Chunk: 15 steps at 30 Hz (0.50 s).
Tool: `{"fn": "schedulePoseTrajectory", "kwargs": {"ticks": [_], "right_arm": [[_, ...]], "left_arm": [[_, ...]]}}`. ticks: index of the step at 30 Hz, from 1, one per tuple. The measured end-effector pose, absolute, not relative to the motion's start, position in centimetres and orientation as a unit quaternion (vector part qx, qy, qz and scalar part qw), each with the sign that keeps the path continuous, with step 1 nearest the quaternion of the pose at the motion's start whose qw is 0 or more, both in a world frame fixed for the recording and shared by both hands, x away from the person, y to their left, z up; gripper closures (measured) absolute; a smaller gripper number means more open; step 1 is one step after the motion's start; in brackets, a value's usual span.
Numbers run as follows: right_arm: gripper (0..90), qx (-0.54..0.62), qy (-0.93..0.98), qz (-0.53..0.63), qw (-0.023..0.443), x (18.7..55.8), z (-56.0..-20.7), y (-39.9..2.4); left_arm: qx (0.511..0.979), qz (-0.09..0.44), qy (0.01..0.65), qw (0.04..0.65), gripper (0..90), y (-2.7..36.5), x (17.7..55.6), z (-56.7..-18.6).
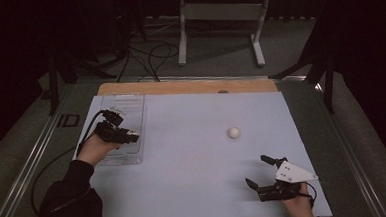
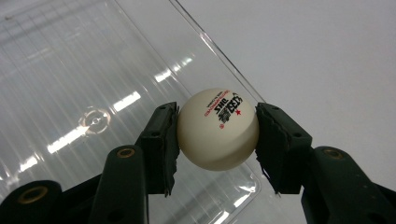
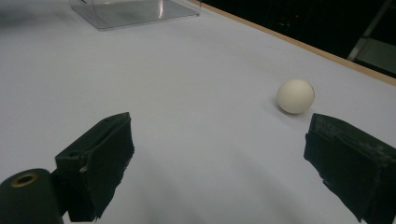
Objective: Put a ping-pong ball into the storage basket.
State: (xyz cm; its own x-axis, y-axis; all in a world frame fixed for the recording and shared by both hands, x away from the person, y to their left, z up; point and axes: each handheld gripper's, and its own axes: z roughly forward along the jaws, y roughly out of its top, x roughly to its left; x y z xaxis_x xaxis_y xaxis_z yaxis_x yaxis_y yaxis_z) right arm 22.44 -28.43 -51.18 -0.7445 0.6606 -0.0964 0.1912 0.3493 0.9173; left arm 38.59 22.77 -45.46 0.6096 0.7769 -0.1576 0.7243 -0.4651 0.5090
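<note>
Jaws of the right gripper (image 1: 259, 171) stand spread and empty near the surface's near right corner, resting low with nothing between them. Farther in, right of the middle, a second white ball (image 3: 295, 95) lies loose on the pale surface (image 1: 193, 153). At the left edge, the left gripper (image 2: 217, 135) pinches a white table-tennis ball (image 2: 217, 129) across its widest part, above the near edge of a clear plastic tray (image 1: 131, 111). The held ball looks very light, hollow and smooth, so it will likely roll or slip free; gentle pressure at opposite sides of its middle suits it.
</note>
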Motion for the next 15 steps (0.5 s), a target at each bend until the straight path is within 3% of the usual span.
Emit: {"fn": "schedulePoseTrajectory", "kwargs": {"ticks": [12,15], "right_arm": [[8.1,0.271,0.789,0.499,0.234,22.47,-51.23,-28.41],[8.1,0.272,0.789,0.499,0.233,22.43,-51.21,-28.38]], "left_arm": [[0.856,0.039,0.440,0.268,50.7,22.86,38.65,-45.81],[0.852,0.041,0.446,0.272,39.3,22.88,38.68,-45.63]]}}
